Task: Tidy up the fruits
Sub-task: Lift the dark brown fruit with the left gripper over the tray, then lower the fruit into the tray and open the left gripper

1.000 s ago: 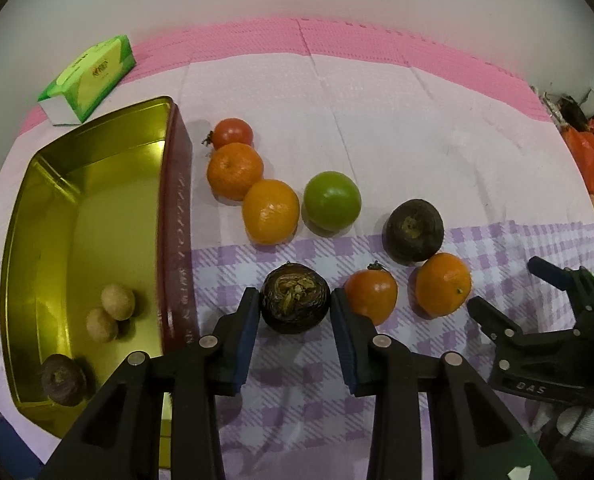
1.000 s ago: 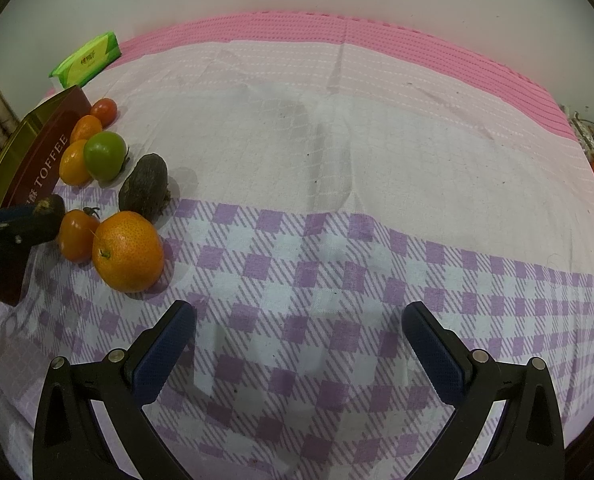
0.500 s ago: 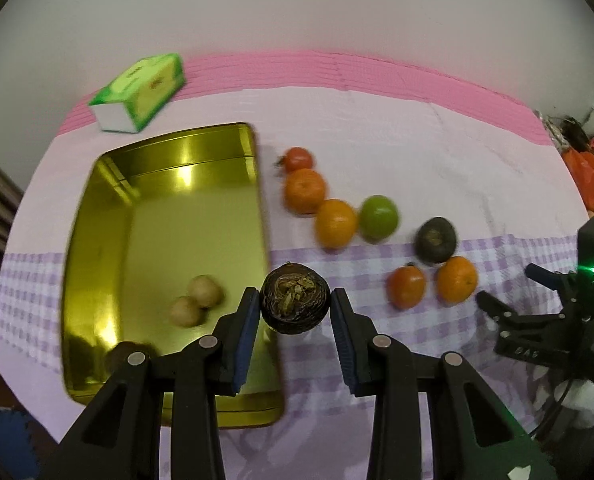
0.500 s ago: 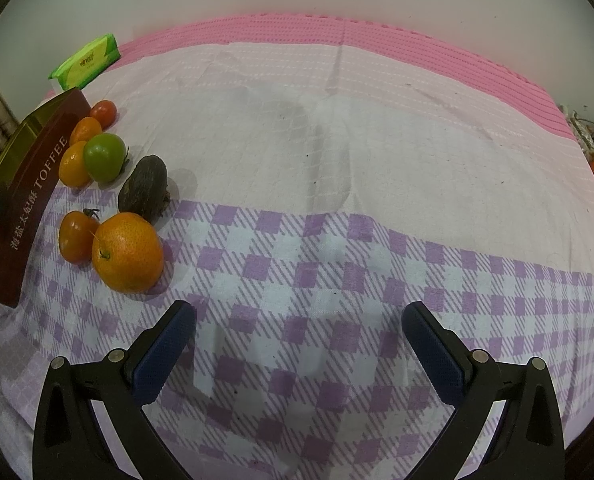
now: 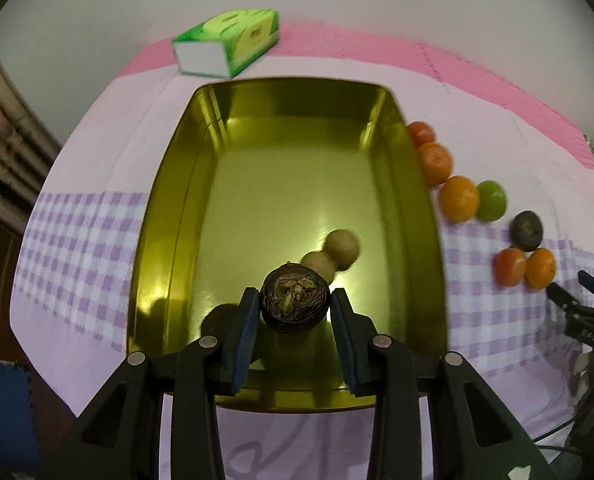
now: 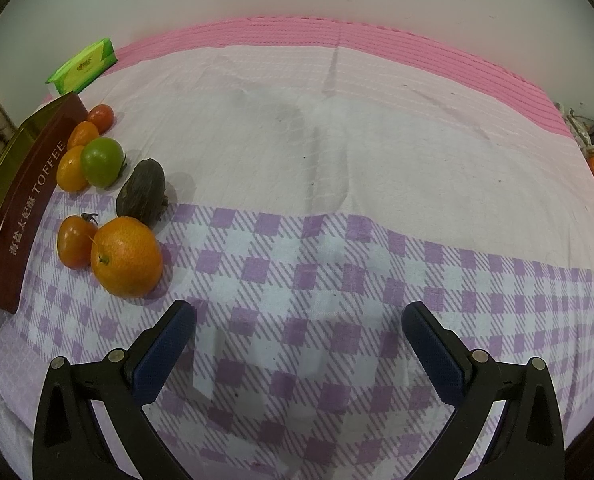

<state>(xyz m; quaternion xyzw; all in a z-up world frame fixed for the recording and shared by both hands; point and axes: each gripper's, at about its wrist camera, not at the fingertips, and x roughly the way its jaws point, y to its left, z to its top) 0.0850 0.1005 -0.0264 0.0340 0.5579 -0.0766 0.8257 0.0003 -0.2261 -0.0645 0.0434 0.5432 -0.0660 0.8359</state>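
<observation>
Left gripper (image 5: pixel 295 310): blue-padded fingers clamped on a dark brown, round, rough-skinned fruit (image 5: pixel 295 303), held above the near end of the rectangular gold metal tin (image 5: pixel 169 240). Whether the fruit touches the tin floor cannot be told.

Inside the tin: two small tan round fruits (image 5: pixel 333 256), touching each other, just beyond the held fruit; one more dark round fruit (image 5: pixel 221 318) near the near-left corner, partly hidden by the left finger.

Right gripper (image 6: pixel 297 336): fingers spread wide, nothing between them, over the purple-checked part of the cloth-covered table (image 6: pixel 337 260).

On the cloth, along the tin's right wall: small red tomato (image 6: pixel 101 117), orange mandarin (image 6: pixel 82 134), second orange mandarin (image 6: pixel 71 169), green round fruit (image 6: pixel 102 161) in a line. Toward the near edge: dark wrinkled fruit (image 6: pixel 142 193), red-orange tomato (image 6: pixel 74 241), large orange mandarin (image 6: pixel 126 256), the last two touching.

Green tissue pack (image 5: pixel 227 42) at the far edge of the table, beyond the tin.
</observation>
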